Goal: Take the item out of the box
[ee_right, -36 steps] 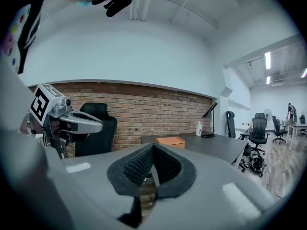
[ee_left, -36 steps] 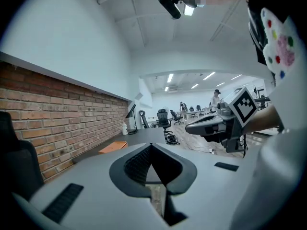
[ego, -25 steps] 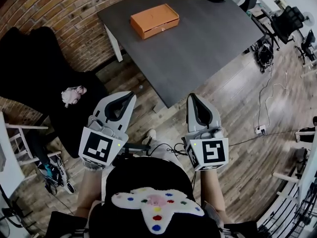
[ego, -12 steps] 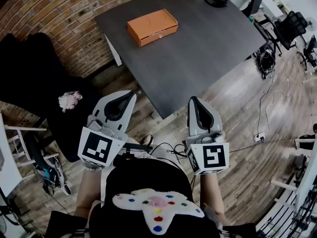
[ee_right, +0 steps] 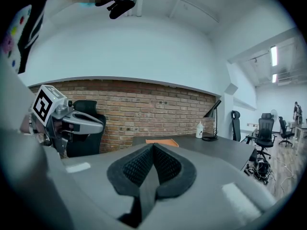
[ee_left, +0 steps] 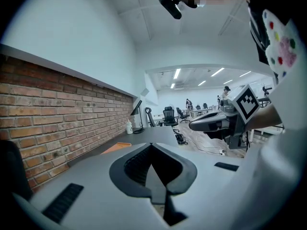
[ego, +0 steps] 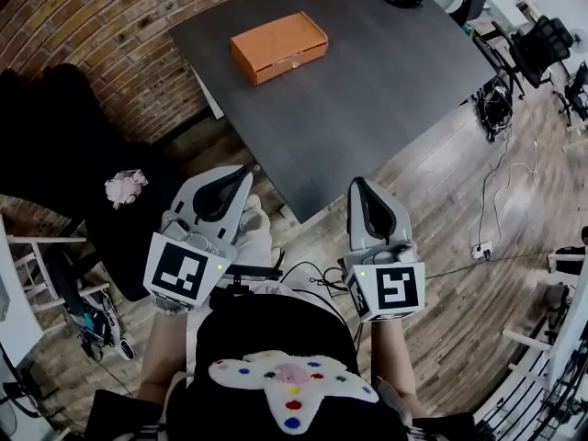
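**Q:** Grippers, what state?
**A:** My left gripper (ego: 244,171) and right gripper (ego: 357,182) are both clamped together, empty, short of the near corner of the dark table (ego: 367,90). At my left sits a black chair (ego: 55,127). The orange box (ego: 278,47) lies shut by the table's brick-wall edge, well apart from both.
**Q:** Inside it?
**A:** Hidden.

One box (ego: 279,47), two hand-held grippers (ego: 244,171) (ego: 356,182)

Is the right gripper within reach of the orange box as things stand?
Probably not yet: the orange box lies far across the table, while the right gripper hangs by its near edge. Nothing stands between them.
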`<state>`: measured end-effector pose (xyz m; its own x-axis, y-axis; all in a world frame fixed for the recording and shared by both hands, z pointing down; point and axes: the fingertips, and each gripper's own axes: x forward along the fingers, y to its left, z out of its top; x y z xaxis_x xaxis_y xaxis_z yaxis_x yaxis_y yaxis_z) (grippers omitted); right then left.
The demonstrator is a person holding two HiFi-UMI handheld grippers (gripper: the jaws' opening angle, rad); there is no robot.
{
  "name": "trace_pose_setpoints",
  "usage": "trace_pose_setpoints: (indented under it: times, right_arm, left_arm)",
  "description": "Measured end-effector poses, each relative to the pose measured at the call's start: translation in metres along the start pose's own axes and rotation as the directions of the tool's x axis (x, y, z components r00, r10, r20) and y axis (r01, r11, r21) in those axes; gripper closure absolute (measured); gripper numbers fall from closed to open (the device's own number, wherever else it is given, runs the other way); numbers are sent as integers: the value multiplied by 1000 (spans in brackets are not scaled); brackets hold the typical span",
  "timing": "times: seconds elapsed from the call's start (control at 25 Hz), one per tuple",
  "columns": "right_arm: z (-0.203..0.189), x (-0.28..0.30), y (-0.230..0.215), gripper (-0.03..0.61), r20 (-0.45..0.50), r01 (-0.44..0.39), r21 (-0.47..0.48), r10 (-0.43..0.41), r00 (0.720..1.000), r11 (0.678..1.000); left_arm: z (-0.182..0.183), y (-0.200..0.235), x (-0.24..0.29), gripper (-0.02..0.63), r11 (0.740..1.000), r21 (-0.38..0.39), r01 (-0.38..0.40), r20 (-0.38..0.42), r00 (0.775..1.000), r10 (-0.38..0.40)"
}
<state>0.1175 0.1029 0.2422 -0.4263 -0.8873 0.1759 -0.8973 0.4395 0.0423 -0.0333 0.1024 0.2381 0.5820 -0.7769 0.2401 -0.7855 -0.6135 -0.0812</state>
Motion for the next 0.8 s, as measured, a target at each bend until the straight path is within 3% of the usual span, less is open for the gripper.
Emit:
trace_pose_setpoints:
  times: [0.8]
  right_arm:
    - [-16, 110, -44, 569, -59, 24, 46, -22, 998, 999]
  left_arm:
    - [-11, 77, 96, 609, 999, -18, 44, -25, 999, -44]
